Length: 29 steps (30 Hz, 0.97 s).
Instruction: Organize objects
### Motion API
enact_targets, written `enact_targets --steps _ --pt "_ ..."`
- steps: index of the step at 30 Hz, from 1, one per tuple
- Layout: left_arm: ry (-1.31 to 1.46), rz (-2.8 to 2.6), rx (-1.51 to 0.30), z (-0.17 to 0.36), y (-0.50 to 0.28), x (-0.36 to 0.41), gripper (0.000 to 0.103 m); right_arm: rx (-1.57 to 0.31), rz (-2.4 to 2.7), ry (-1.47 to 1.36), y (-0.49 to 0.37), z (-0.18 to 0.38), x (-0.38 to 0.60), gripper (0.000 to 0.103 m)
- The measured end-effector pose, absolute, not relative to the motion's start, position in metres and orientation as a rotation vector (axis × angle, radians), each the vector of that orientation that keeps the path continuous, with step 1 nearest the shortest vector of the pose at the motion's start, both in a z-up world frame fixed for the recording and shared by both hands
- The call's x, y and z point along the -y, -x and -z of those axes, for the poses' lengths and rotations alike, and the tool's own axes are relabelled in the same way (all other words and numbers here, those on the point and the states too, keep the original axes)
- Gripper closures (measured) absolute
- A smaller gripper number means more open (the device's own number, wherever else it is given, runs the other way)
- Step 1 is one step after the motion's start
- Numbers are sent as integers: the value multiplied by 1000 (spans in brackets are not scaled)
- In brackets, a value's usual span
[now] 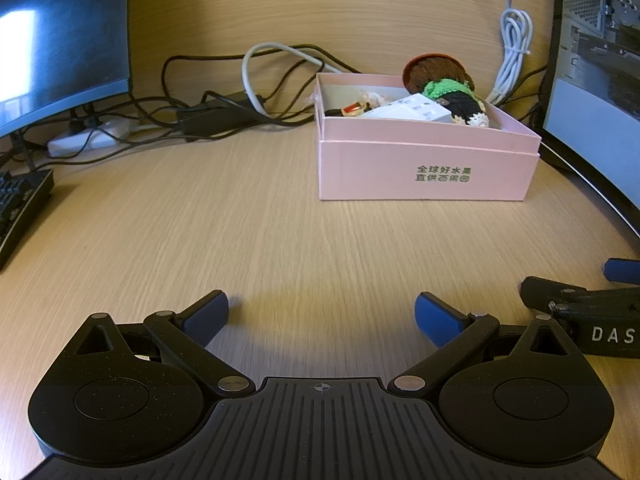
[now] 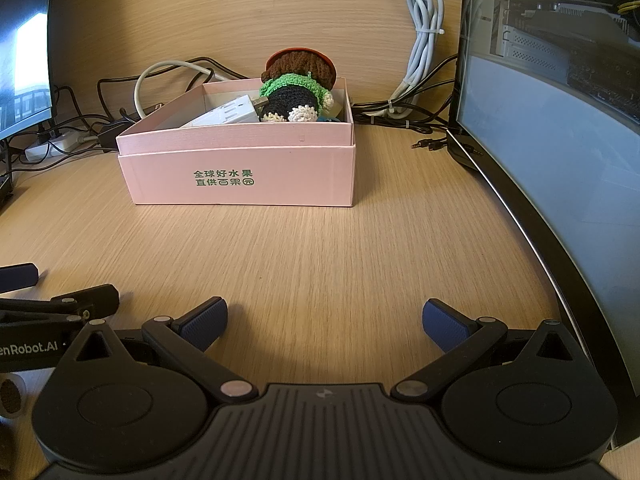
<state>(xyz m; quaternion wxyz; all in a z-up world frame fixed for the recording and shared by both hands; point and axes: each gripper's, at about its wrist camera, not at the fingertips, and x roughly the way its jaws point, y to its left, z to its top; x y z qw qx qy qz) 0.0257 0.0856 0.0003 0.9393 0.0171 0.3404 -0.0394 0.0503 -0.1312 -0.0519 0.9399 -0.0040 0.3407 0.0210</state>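
A pink cardboard box with green print stands on the wooden desk. Inside lie a crocheted doll with brown hair and green collar, a white adapter block and a small red and gold item. My left gripper is open and empty, low over the desk in front of the box. My right gripper is open and empty, also in front of the box. Each gripper shows at the other view's edge.
Monitors stand at the left and right. Tangled black and white cables and a white power strip lie behind the box. A keyboard is at the left edge. A bundled white cable hangs by the wall.
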Motion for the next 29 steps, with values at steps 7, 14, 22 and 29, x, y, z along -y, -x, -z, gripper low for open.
enact_targets --steps 7,14,22,29 --pt "-38 83 -696 0 -23 -86 1 -695 -43 8 -50 52 131 0" --pt "-36 85 -699 -1 -27 -87 1 -696 -43 8 -50 52 131 0" --pt "-34 87 -699 -1 -26 -87 1 -696 -43 8 -50 51 131 0" --pt "-36 86 -699 0 -27 -87 1 -696 -43 9 -50 51 131 0"
